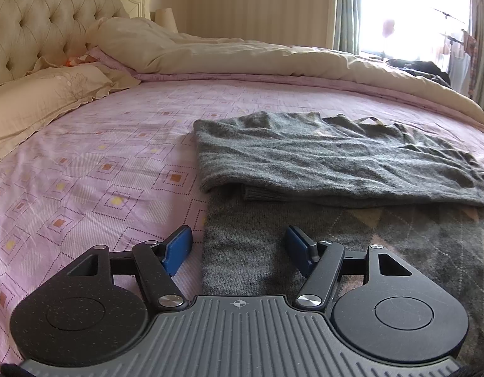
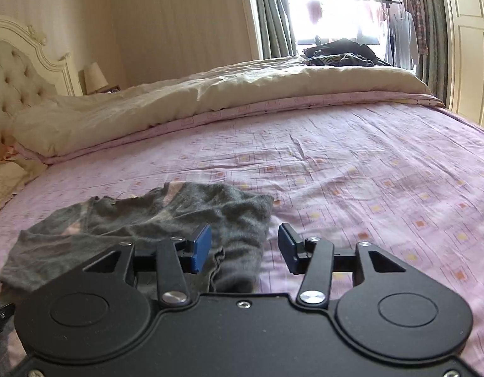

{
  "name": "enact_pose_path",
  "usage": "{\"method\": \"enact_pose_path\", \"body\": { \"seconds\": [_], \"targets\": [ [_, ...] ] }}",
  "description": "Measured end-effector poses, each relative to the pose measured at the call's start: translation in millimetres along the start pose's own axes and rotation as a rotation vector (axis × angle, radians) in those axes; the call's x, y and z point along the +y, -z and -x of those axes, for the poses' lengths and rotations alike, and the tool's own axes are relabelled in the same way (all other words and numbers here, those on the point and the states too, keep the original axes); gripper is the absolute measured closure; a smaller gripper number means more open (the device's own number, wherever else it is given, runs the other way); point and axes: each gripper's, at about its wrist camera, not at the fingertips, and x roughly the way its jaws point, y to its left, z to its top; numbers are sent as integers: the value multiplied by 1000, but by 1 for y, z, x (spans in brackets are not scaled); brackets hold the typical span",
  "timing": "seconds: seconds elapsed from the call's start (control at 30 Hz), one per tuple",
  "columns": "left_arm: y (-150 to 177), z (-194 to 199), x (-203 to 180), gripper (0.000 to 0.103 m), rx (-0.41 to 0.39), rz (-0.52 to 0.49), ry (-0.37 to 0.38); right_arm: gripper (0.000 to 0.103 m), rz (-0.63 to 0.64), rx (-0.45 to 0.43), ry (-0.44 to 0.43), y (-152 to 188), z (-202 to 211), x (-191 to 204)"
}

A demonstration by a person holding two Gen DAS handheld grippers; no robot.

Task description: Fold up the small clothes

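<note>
A dark grey knitted sweater (image 1: 336,160) with a faint argyle pattern lies on the pink patterned bed sheet (image 1: 100,169), its upper part folded over the lower part. My left gripper (image 1: 239,246) is open and empty, low over the sweater's near left edge. In the right wrist view the sweater (image 2: 147,220) lies to the left and ahead. My right gripper (image 2: 245,246) is open and empty, its jaws on either side of the sweater's right edge.
A cream duvet (image 1: 242,59) is bunched along the far side of the bed. A pillow (image 1: 37,100) and tufted headboard (image 1: 37,15) are at the left. Dark clothes (image 2: 339,53) are piled at the far corner near the window. A wardrobe (image 2: 471,47) stands at right.
</note>
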Motion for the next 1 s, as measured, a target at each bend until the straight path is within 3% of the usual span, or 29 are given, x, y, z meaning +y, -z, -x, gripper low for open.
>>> {"method": "enact_pose_path", "body": {
  "seconds": [0.27,0.37,0.57,0.8,1.0],
  "targets": [
    [-1,-1,-2,37,8,-10,-3,43,-15,55,-48,74,96,8],
    [-2,0,-3,33,25,-25,-7,36,-16,95,-65,96,116,16],
    [13,27,4,19,83,-43,50,33,-12,153,-77,127,139,29],
    [51,82,20,18,106,-103,86,33,-31,177,-77,147,155,32],
    [82,122,34,18,115,-38,99,32,-61,224,-88,160,155,29]
  ]
}}
